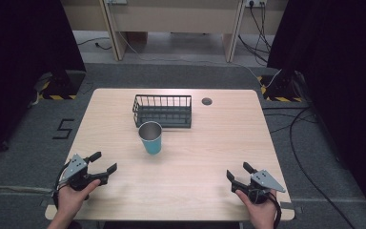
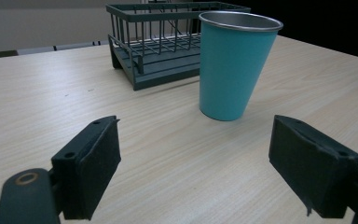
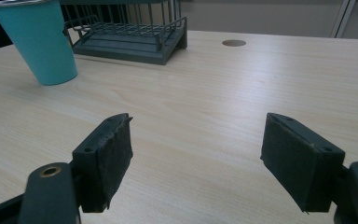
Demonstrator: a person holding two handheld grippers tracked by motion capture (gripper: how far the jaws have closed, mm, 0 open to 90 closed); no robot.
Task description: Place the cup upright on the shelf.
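The teal cup (image 1: 151,137) stands upright mid-tabletop, just in front of the wire basket (image 1: 162,110) — ahead and to the right of my left tool (image 1: 104,163), which is nearer than my right tool (image 1: 237,170). Both tools gape wide, empty.

At lower left of the high view, the left gripper (image 1: 102,163) is black with a grey three-cornered plate on top; the right gripper (image 1: 238,172), lower right, matches it. A dark cable trails from each. Close up, the jaws are thick black pads with small holes, beside what appear brass-coloured rivets.
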